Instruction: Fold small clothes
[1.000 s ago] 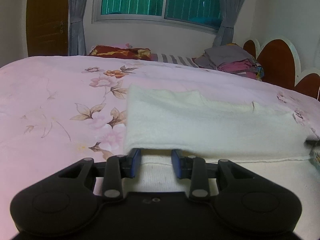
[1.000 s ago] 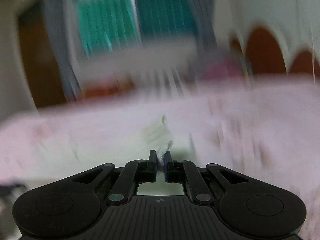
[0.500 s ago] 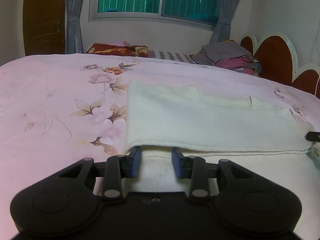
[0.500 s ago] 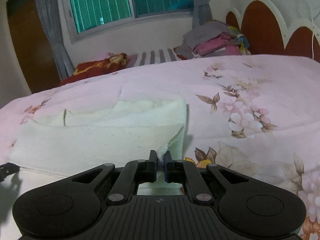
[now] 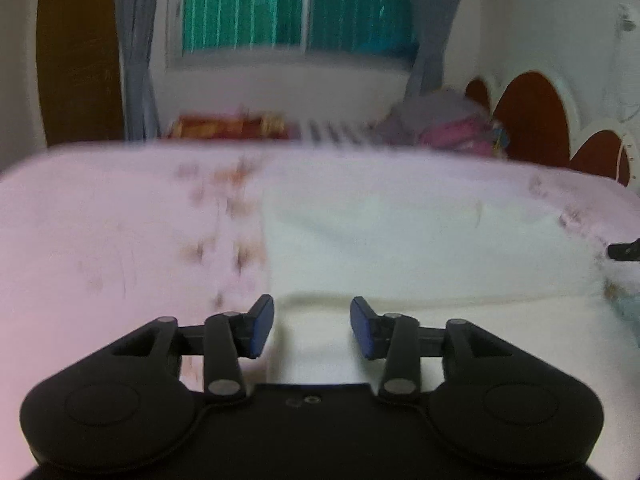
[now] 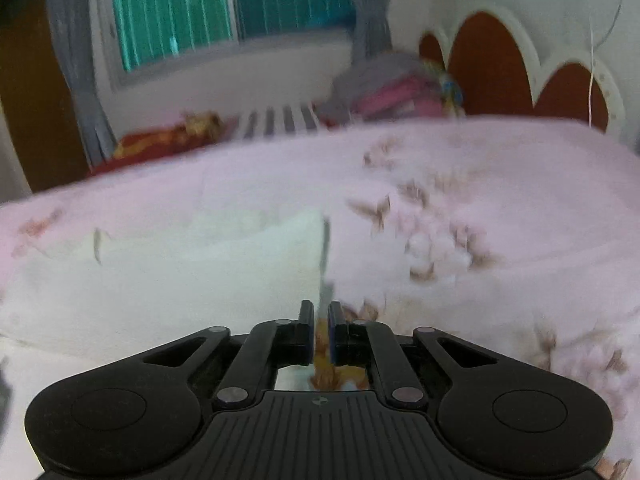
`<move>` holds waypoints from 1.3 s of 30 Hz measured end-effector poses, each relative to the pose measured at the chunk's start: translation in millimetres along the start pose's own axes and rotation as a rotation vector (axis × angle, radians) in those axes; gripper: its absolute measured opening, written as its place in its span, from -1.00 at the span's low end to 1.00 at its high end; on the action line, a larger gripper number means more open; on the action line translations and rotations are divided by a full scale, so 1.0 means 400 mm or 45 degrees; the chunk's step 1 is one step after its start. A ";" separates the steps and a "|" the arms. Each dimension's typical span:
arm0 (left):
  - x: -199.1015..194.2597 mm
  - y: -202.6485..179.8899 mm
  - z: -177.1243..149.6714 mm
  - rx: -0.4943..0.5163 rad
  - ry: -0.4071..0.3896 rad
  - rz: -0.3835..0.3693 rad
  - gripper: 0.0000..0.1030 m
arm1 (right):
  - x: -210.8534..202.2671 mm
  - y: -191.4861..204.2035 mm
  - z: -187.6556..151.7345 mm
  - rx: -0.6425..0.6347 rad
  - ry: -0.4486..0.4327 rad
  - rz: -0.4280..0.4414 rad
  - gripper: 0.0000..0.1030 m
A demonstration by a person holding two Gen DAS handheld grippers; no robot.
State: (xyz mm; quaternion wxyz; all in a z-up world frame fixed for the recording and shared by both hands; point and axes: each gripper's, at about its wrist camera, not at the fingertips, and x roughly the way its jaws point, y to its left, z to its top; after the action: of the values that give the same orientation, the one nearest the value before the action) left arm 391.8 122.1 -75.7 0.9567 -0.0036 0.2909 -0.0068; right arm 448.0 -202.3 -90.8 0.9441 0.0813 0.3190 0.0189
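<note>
Now left gripper (image 5: 312, 326) wide apart over white cloth (image 5: 420, 256), holding nothing.

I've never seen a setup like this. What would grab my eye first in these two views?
Probably the cream-white folded cloth lying on the pink flowered bedspread, right ahead of both tools. Next, the black left gripper low in its view, its blue-padded fingers spread apart over the cloth's near edge, while the right gripper has its jaws nearly together beside the cloth's corner. Behind, a teal window glows above a heap of clothes.
</note>
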 end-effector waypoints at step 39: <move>0.330 -0.047 0.091 0.060 0.125 -0.237 0.51 | 0.225 0.363 0.038 -0.240 0.122 0.352 -0.02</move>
State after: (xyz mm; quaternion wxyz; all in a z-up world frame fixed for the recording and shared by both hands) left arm 521.6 101.4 -118.7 0.9364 -0.0079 0.3356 -0.1026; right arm 531.1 -53.5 -108.5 0.9196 0.0345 0.3464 0.1822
